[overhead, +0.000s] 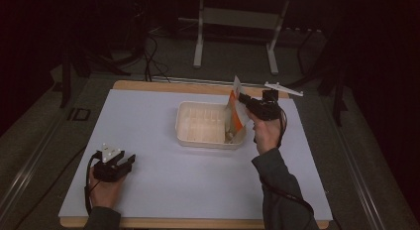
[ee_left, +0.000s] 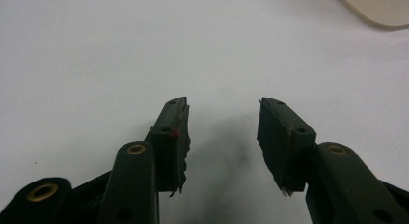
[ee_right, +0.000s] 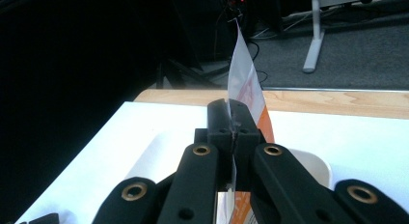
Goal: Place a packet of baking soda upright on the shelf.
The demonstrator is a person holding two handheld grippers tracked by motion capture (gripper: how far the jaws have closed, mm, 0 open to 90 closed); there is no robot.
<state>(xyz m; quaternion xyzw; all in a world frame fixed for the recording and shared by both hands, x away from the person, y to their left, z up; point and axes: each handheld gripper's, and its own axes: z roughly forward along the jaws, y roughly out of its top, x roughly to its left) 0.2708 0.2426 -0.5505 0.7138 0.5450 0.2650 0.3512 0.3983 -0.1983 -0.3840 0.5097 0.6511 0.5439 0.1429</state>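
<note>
Right gripper [overhead: 246, 102] was clamped on an orange-and-white packet [overhead: 236, 116] standing at the right end of the tray [overhead: 198, 139], left gripper [overhead: 125, 163] idle, jaws apart, near left; best moved slowly, grip unslackened.

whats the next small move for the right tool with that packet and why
Probably lower it a little: the right tool is shut on the orange-and-white packet, held upright with its bottom end inside the cream tray. The left tool rests open, apart.
</note>
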